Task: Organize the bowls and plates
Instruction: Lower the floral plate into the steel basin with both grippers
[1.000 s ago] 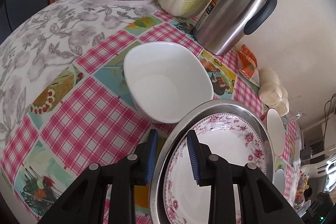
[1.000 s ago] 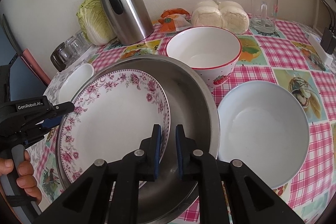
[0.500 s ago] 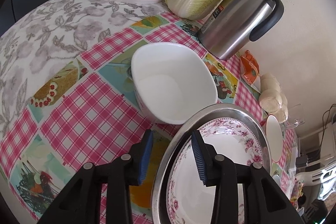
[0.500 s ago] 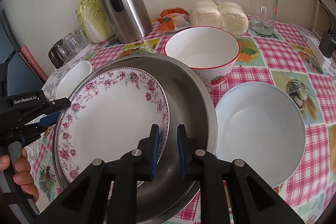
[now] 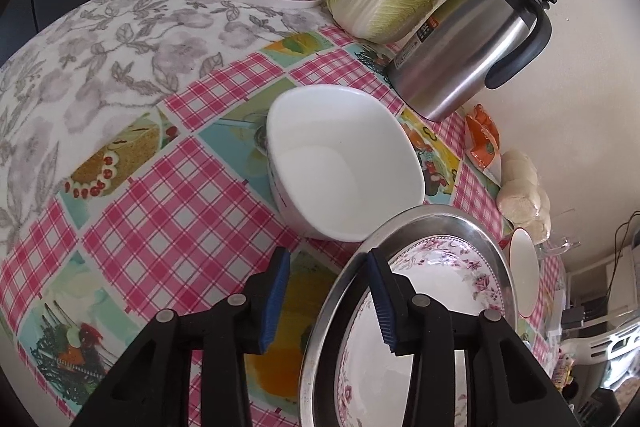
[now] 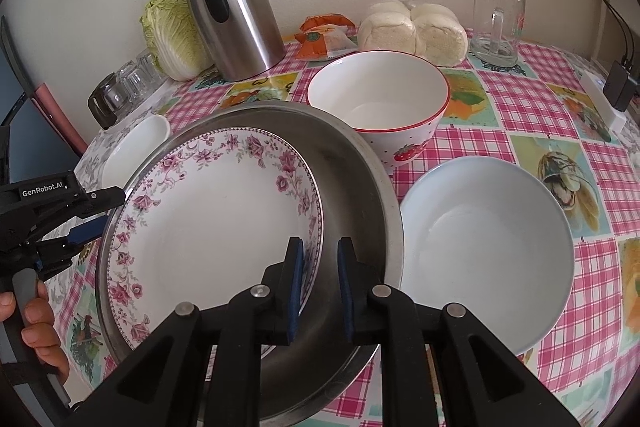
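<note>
Jaws of the left gripper (image 5: 326,301) are opening off the steel pan (image 6: 360,187) rim; right gripper (image 6: 318,293) pinches the floral plate (image 6: 216,211); lift it slowly, level.

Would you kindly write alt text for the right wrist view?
The right gripper pinches the near rim of a floral plate lying in a steel pan, on a checked tablecloth. The left gripper is opening at the pan's far-left edge; two white bowls sit right.
</note>
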